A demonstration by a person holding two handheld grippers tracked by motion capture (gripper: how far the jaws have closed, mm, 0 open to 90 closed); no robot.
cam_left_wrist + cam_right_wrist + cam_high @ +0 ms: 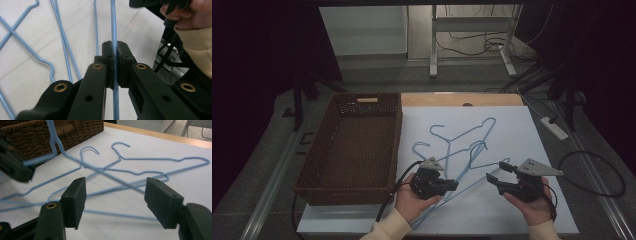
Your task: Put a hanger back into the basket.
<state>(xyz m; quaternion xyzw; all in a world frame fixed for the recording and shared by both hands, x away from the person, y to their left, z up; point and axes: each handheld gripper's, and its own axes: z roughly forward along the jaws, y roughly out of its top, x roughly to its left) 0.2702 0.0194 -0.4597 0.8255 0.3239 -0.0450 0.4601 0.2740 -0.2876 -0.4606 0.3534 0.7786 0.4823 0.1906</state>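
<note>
The left claw [115, 63] is clamped on a blue wire hanger [113, 25] at the tabletop's [512, 140] six o'clock edge. Lift slowly toward the basket [349, 145] at nine o'clock; it probably snags its neighbours. The right claw [115, 200] stands apart, empty.

The hangers [462, 145] look like thin wire under a smooth, pale blue coating with a faint sheen. The basket [349, 150] is dark brown woven wicker, rough and matt. The tabletop [522, 135] is covered in a smooth white sheet, matt, with light wood showing along its far edge. The left claw [115, 65] and right claw [115, 205] are matt black plastic with small brass-coloured rivets. The sleeve [197, 47] is soft cream cloth.
</note>
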